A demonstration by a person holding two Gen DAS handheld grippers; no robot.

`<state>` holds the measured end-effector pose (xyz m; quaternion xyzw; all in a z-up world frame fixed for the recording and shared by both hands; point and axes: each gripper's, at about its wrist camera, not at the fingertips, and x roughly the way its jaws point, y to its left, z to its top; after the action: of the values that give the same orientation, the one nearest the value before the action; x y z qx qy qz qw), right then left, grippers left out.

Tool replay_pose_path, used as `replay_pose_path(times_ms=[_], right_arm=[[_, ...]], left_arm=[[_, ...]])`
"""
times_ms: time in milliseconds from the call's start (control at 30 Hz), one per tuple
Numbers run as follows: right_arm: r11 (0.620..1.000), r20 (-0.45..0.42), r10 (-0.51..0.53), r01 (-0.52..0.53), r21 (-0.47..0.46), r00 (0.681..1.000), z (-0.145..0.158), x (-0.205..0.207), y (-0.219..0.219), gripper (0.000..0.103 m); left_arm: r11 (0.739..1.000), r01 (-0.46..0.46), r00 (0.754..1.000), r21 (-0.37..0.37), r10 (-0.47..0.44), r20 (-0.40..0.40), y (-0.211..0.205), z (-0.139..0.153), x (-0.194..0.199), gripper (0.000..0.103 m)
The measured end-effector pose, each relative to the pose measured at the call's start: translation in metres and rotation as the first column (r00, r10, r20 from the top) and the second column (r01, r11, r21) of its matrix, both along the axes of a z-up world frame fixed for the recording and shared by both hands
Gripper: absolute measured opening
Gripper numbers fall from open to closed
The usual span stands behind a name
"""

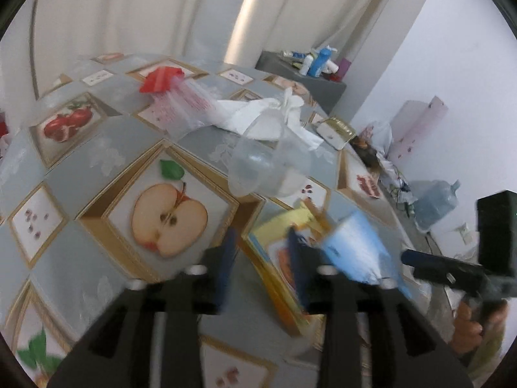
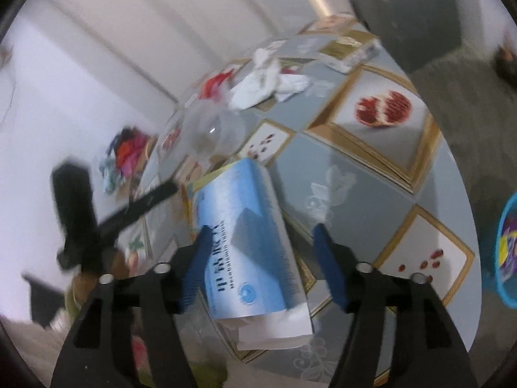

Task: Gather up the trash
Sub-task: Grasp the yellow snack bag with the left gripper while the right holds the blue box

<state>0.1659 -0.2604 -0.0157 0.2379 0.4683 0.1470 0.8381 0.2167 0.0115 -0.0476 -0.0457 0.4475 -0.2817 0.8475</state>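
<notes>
A blue and white carton [image 2: 248,242] lies on the fruit-patterned tablecloth [image 2: 371,174] near the table's edge. My right gripper [image 2: 263,265] is open around it: the left pad is close against the carton's side and the right pad stands well off it. The carton [image 1: 355,252] also shows just right of my left gripper [image 1: 261,258], which is open with only tablecloth and a blurred yellow panel between its fingers. Further in lie a clear plastic cup [image 1: 268,165], crumpled white tissues [image 1: 268,113] and a red and clear plastic bag [image 1: 168,87].
A gold and white box [image 1: 336,129] sits at the table's far edge. A blue bin [image 2: 507,249] with wrappers in it stands on the floor to the right. A grey cabinet [image 1: 316,87] with bottles stands behind. A water jug [image 1: 436,200] and clutter line the wall.
</notes>
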Motion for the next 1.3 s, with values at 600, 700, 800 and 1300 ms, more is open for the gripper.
replay_pose_path(times_ms=[600, 700, 800, 1300], right_arm=[[0.954, -0.02, 0.174, -0.174, -0.243, 0.985, -0.007, -0.001, 0.046, 0.076], [0.946, -0.04, 0.171, -0.175, -0.274, 0.985, -0.013, 0.001, 0.05, 0.076], [0.944, -0.054, 0.153, -0.163, -0.286, 0.987, -0.019, 0.002, 0.05, 0.073], [0.989, 0.039, -0.038, 0.043, -0.142, 0.999, 0.008, -0.039, -0.006, 0.065]], left_arm=[[0.984, -0.033, 0.999, 0.176, 0.031, 0.013, -0.011, -0.022, -0.016, 0.025], [0.98, -0.031, 0.999, 0.198, 0.027, 0.025, -0.013, -0.022, -0.021, 0.017], [0.978, -0.032, 0.999, 0.204, 0.027, 0.027, -0.013, -0.023, -0.024, 0.01], [0.988, -0.031, 0.994, 0.154, 0.014, 0.108, -0.01, 0.019, -0.052, 0.0]])
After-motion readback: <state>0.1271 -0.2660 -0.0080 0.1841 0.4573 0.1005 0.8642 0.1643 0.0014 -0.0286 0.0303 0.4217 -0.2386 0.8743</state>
